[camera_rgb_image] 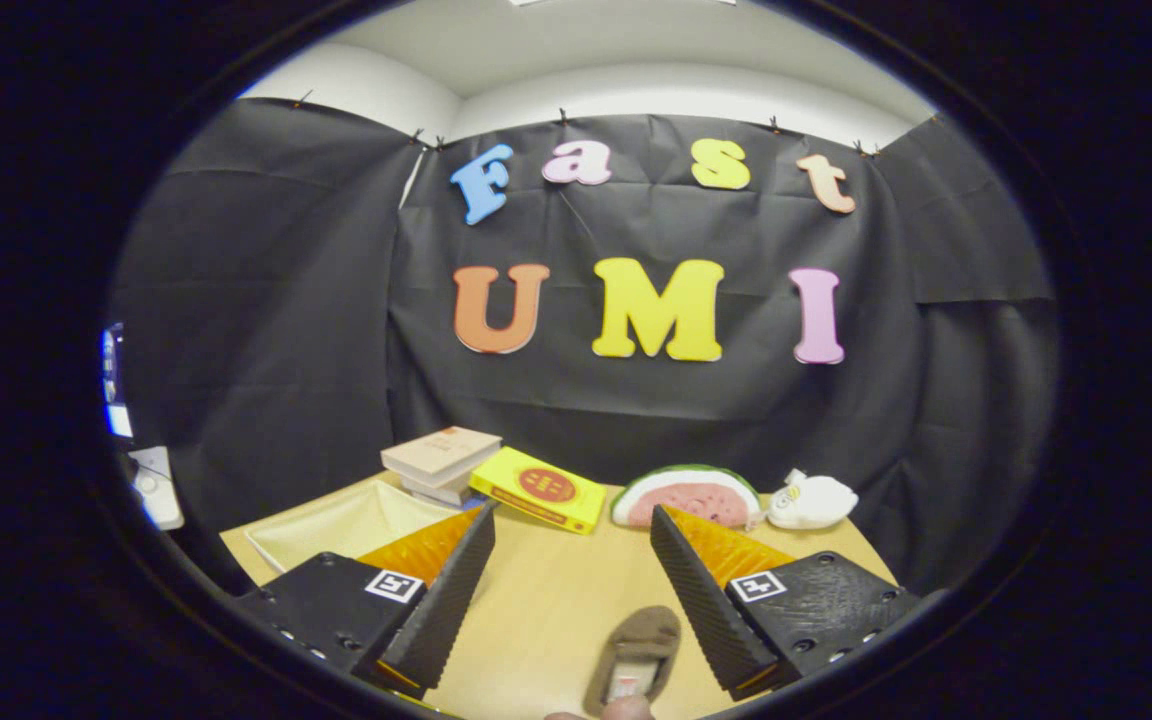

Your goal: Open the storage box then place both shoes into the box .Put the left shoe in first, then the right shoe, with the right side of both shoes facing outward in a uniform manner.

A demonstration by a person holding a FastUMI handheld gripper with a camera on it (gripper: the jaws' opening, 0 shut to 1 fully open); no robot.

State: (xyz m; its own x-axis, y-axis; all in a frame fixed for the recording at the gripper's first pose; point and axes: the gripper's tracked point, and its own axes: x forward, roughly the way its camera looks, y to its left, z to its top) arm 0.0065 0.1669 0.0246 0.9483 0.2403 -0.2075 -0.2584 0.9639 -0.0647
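shoe, brown, lies on the wooden table between the spread, empty fingers of the gripper. books, a yellow box and plush toys sit beyond. likely early step: lower and close on the shoe.

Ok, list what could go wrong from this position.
1. The gripper fingers stand open over the table, with the brown shoe low between them; closing now would likely miss it.
2. The watermelon toy and yellow box lie just beyond the fingers; a forward sweep might knock them.
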